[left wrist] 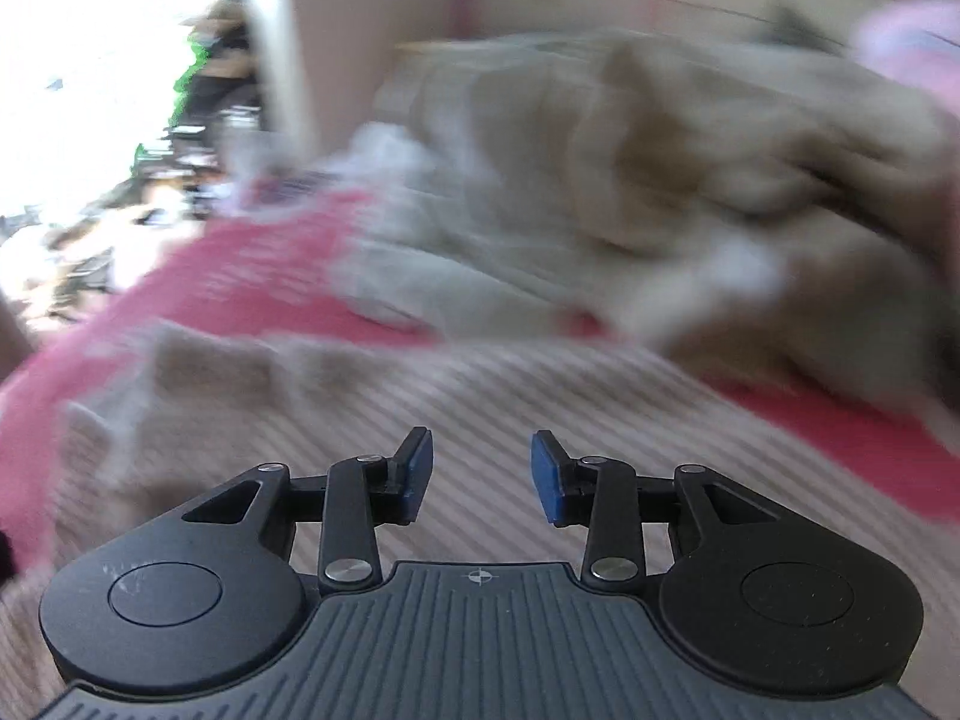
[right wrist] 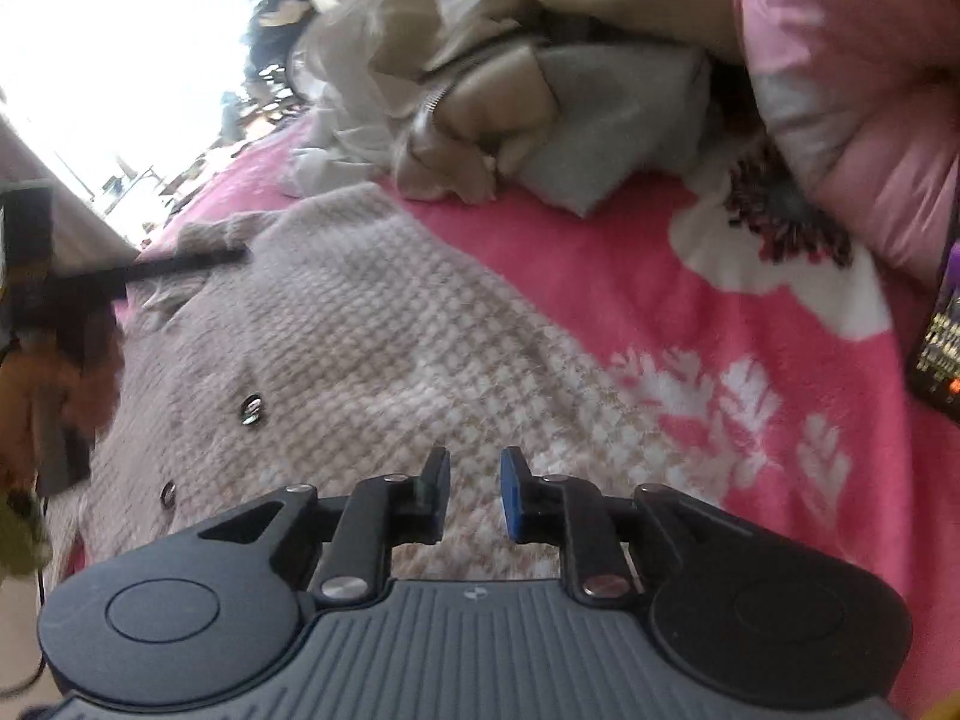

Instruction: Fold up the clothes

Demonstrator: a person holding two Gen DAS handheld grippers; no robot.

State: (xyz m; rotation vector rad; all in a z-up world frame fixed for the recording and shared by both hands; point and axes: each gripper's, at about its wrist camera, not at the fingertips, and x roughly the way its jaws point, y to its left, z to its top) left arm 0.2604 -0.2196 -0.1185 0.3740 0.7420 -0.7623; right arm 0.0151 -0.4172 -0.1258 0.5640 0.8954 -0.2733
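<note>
Early in the task. Beige knit cardigan (right wrist: 360,348) spread on pink bed blanket (right wrist: 750,312) just beneath both tools, not yet folded. Left tool (left wrist: 482,474) and right tool (right wrist: 475,489) partly open, empty. Crumpled clothes pile (right wrist: 492,78) waiting beyond.

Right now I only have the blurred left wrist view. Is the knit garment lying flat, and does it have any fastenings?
Observer: The beige knit sweater lies spread on the pink floral blanket, with two metal snaps showing.
Operator: Is the right gripper holding it?
Observer: No. The right gripper is open above the knit, nothing between its pads.
Operator: What's behind the sweater?
Observer: A heap of tan and grey clothes, one with a zipper.
</note>
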